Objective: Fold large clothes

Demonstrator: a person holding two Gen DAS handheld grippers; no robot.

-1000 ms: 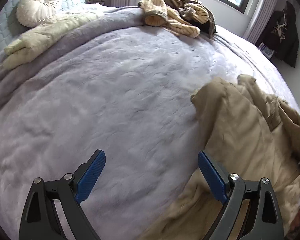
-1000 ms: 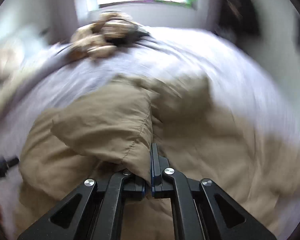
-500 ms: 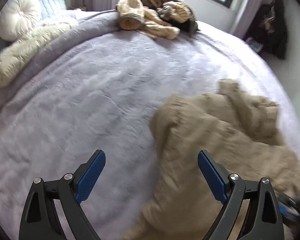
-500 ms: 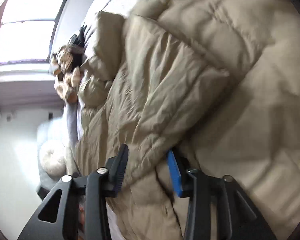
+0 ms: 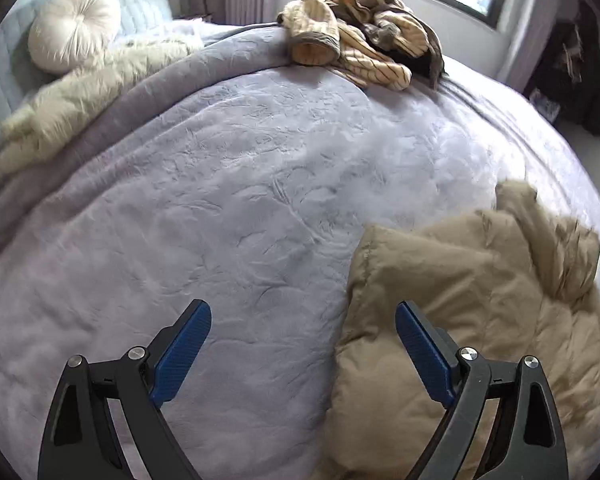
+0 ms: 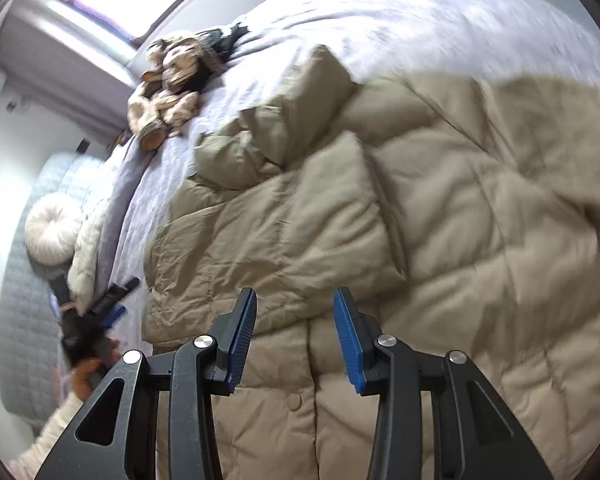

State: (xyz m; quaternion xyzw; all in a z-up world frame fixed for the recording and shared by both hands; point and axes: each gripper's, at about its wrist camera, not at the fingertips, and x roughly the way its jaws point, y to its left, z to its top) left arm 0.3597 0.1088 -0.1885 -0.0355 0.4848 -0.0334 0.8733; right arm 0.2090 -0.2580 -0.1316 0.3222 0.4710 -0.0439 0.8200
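A tan quilted puffer coat (image 6: 440, 208) lies crumpled on the lilac bed cover (image 6: 420, 12). In the left wrist view the coat (image 5: 460, 320) fills the lower right. My left gripper (image 5: 302, 328) is open and empty, above the bed cover (image 5: 220, 200) at the coat's left edge; its right finger is over the coat. My right gripper (image 6: 296, 320) is open and empty, just above the coat near a snap button. The left gripper (image 6: 104, 312) also shows at the far left of the right wrist view.
A heap of striped beige and dark clothes (image 5: 360, 36) lies at the far edge of the bed, also in the right wrist view (image 6: 172, 80). A cream fluffy throw (image 5: 80, 92) and a round white cushion (image 5: 72, 36) lie by the headboard. Dark clothes (image 5: 572, 68) hang at the right wall.
My right gripper let go of the coat and opened; the coat dropped onto the bed. My left gripper stayed open and its view swung slightly.
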